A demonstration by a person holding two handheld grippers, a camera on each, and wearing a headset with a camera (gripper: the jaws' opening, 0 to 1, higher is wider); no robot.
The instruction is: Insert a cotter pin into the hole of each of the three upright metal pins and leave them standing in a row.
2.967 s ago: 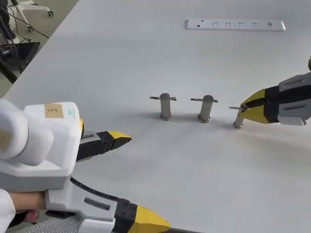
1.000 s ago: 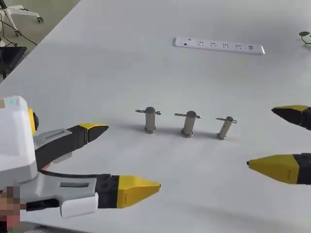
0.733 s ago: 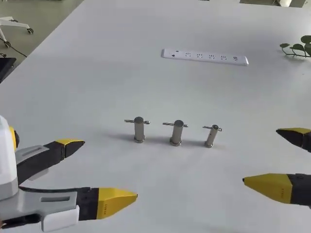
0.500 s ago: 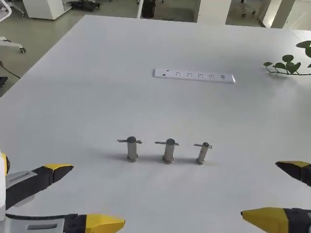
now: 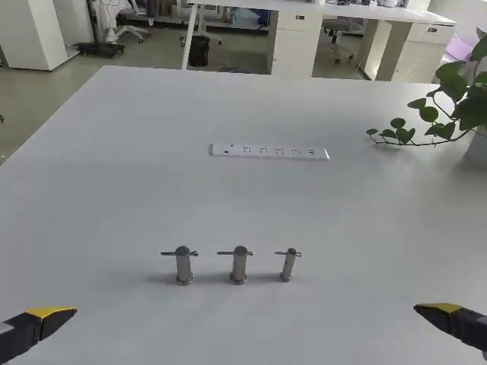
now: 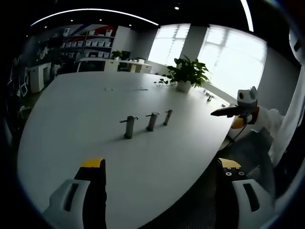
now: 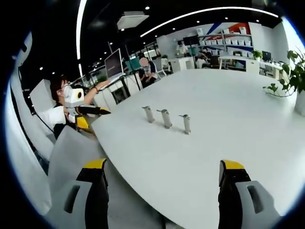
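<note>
- Three upright grey metal pins (image 5: 240,264), thin cotter pins (image 5: 179,253) fitted: in a row, mid white bench (image 5: 114,167).
- Left gripper (image 6: 160,164), right gripper (image 7: 163,165): we find both jaws wide apart, empty.
- Risk: jolting the bench could topple the slimmest pin (image 5: 288,264).

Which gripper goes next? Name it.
Right gripper, barely: like the left gripper, it is open and clear of the pins, but the smallest pin stands nearest it. All three hold cotter pins.

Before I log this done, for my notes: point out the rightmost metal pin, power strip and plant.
rightmost metal pin (image 5: 288,267), head view, mid shaft.
power strip (image 5: 269,152), head view, top face centre.
plant (image 5: 450,76), head view, a leaf.
</note>
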